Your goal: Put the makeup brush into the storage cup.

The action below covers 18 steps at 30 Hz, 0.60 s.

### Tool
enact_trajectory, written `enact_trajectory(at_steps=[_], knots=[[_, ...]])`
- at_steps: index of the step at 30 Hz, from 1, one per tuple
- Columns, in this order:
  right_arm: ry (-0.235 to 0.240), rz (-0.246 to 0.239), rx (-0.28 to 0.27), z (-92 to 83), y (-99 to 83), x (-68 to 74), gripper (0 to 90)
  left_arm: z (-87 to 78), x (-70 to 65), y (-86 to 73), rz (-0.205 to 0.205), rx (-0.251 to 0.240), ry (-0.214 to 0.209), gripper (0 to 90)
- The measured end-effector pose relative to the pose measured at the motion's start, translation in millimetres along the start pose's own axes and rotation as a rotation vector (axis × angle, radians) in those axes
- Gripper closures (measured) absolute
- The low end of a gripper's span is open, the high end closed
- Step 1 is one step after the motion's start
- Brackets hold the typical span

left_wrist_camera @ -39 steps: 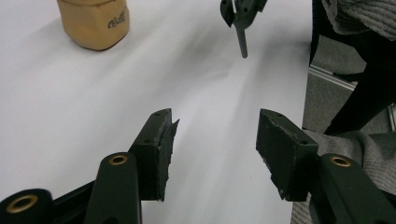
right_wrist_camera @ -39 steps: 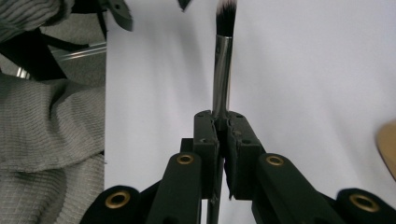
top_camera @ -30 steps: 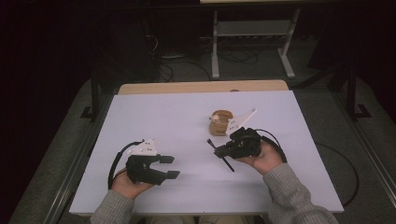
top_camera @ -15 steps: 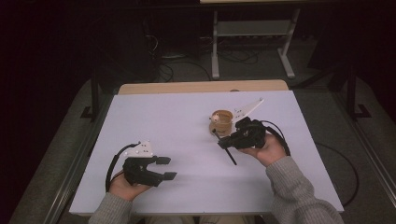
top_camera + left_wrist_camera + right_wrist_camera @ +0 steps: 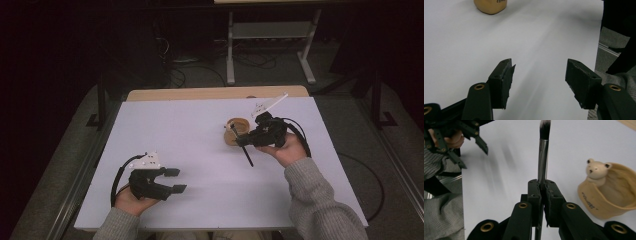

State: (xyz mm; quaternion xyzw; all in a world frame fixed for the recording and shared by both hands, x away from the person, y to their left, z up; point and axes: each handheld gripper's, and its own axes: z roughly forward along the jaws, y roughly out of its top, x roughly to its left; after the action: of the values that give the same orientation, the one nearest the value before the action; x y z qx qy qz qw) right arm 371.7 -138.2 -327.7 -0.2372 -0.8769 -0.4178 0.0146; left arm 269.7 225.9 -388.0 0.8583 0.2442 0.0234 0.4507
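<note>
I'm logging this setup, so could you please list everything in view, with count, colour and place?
Makeup brush: one, silver handle with dark bristles, clamped in the right gripper.
Bear cup: one, tan, on the table beside the brush.
Table: one, white top, wooden far edge.
Metal stand: one, grey, on the floor beyond the table.
Left gripper: one, black, jaws apart over the near left of the table.
Right gripper: one, black, by the cup.

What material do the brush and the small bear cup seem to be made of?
The brush has a shiny grey ferrule that reflects light, probably metal; its dark bristles with pale tips look soft, perhaps synthetic. The bear cup is matte tan with a smooth moulded bear figure on its rim: likely ceramic, though resin or plastic is possible.
</note>
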Motion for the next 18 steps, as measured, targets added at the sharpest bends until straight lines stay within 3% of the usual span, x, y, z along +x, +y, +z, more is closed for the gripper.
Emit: enact_trajectory(at_steps=[9, 14, 18], knots=[[-0.033, 0.020, -0.004, -3.6, 2.6, -9.2, 83.1, -2.4, 1.7, -1.0, 0.003, -0.006, 0.016, 37.6], [-0.022, 0.036, -0.005, -4.9, 8.1, -10.6, 83.1, -2.4, 3.4, -1.8, -0.004, -0.010, 0.015, 36.8], [-0.037, 0.028, -0.005, -6.2, 13.8, -10.3, 83.2, -2.8, 4.2, -1.3, -0.004, -0.011, 0.014, 36.4]])
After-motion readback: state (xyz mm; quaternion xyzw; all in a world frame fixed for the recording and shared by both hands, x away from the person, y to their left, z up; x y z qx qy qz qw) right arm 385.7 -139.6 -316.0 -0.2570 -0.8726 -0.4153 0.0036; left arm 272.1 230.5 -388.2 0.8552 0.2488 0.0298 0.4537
